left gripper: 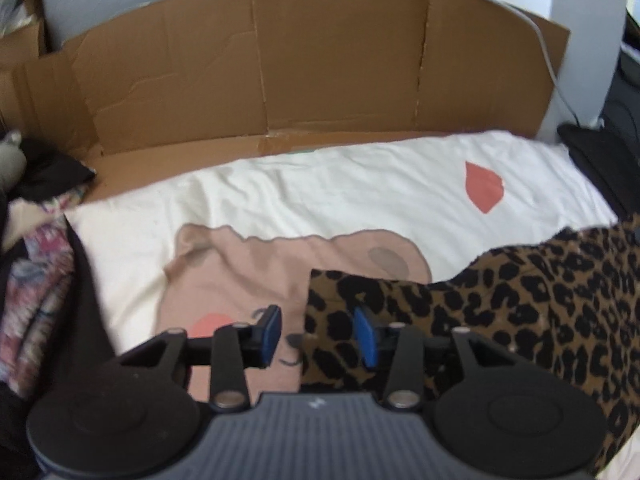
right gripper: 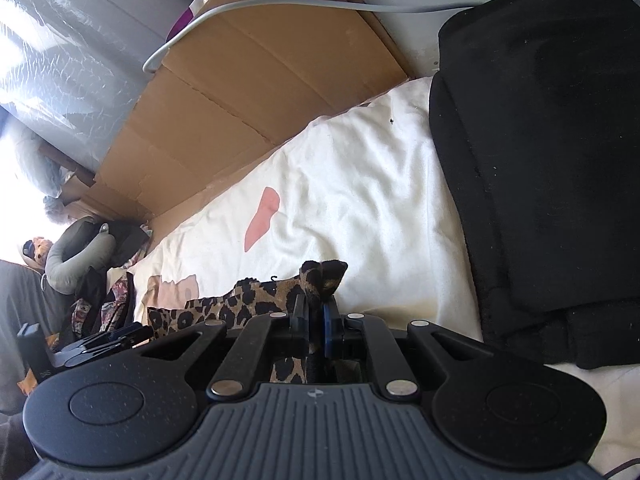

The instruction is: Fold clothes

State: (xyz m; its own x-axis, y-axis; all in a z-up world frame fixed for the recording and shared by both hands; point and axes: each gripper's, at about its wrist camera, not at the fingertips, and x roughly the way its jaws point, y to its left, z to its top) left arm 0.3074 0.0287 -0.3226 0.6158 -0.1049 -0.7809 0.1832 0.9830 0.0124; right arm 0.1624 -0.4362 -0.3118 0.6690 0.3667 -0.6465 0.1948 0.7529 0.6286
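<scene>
We see the left gripper (left gripper: 318, 334) with jaws spread, nothing pinched, poised over the edge of the leopard-print garment (left gripper: 500, 300). The garment lies on the cream bedspread (left gripper: 320, 192), reaching toward 3 o'clock. The right gripper (right gripper: 316, 312) is pressed together, pinching a bunched corner of the garment. Cardboard (left gripper: 320, 64) stands at 12 o'clock.

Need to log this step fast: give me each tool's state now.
Left tool: open, nothing between its pads, over the leopard-print garment edge.
Right tool: shut on the leopard-print garment, pinching a bunched corner.
</scene>
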